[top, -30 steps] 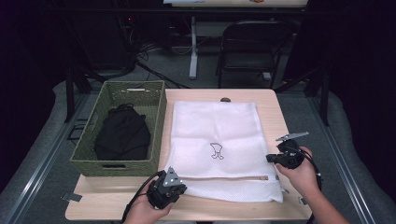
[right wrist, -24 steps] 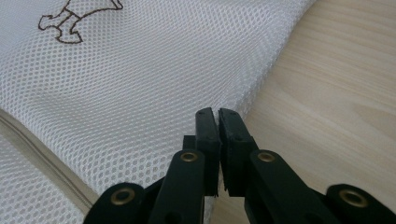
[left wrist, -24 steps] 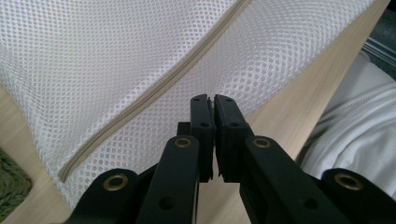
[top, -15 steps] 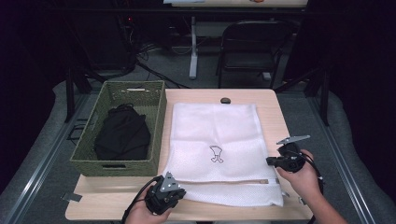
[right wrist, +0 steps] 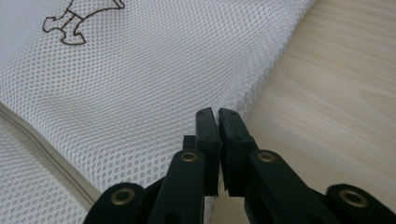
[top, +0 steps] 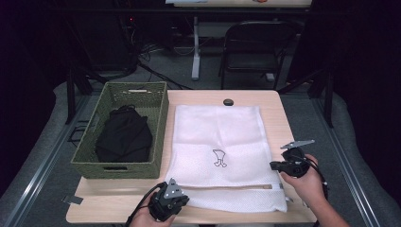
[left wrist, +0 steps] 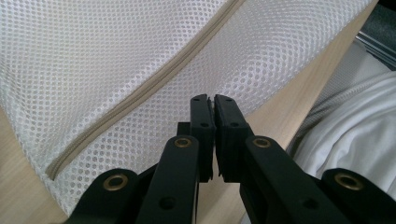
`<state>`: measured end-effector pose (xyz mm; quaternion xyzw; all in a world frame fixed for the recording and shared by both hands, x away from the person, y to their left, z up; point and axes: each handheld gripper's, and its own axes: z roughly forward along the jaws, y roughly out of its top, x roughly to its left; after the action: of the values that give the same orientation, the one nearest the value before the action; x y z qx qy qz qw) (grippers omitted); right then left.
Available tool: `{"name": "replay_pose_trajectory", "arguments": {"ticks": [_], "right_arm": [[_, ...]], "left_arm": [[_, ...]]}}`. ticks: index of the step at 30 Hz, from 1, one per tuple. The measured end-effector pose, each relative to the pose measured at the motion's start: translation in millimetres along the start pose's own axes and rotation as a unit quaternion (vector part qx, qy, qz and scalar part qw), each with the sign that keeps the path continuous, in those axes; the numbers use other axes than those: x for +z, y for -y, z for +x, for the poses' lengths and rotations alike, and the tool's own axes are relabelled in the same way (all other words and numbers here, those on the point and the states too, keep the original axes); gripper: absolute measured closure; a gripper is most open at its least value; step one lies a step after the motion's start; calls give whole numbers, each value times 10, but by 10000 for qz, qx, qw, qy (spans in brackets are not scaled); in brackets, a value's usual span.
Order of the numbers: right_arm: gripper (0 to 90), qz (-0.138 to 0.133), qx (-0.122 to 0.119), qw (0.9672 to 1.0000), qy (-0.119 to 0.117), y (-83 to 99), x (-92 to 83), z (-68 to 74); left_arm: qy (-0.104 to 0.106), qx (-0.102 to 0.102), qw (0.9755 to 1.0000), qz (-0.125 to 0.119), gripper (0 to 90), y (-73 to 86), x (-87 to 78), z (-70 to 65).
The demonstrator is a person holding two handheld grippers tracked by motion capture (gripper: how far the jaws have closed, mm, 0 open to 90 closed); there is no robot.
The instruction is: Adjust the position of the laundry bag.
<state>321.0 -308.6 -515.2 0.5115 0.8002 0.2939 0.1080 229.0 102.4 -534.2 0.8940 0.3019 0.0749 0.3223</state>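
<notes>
Wooden table (top: 279,113) bears mesh bag (top: 222,142), basket (top: 118,165)

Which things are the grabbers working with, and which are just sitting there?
Working with:
white mesh bag
left gripper, shut
right gripper, shut

Just sitting there:
green basket
black cloth in the basket
small black disc
folding chair

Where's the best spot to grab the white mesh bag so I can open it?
Probably the near hem of the white mesh bag, just below its beige zipper. The bag lies flat, so only its edges give purchase. Come in low from the table's near edge with the left gripper, whose jaws are shut beside that hem.
</notes>
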Motion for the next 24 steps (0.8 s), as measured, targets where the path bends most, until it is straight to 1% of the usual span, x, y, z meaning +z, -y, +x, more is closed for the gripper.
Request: {"name": "replay_pose_trajectory", "arguments": {"ticks": [1,3,8,12,14,15,20,22,23,24], "right_arm": [[873,32,-5,10000,9,8,1,0],[873,47,-29,10000,22,27,16,-1],[873,59,23,10000,12,65,43,-5],[873,76,48,10000,11,87,62,-11],[873,70,39,10000,11,101,79,-21],[873,88,52,9999,12,107,82,-23],[873,124,121,9998,22,150,121,-42],[873,103,107,9999,15,168,138,-50],[873,83,165,9998,7,184,152,-50],[873,83,165,9998,7,184,152,-50]], "left_arm": [[8,-24,10000,-6,873,8,12,-7],[17,-4,10000,28,873,22,31,-13],[15,-6,10000,59,872,47,71,-25],[67,-30,9999,86,872,61,97,-30],[47,-27,9999,105,871,69,112,-32],[62,-52,9999,106,871,73,122,-36],[92,-19,9998,183,871,87,162,-31],[59,-24,9998,186,871,99,187,-38],[67,-10,9997,225,870,101,195,-33],[76,-16,9997,228,870,104,206,-33]]}}
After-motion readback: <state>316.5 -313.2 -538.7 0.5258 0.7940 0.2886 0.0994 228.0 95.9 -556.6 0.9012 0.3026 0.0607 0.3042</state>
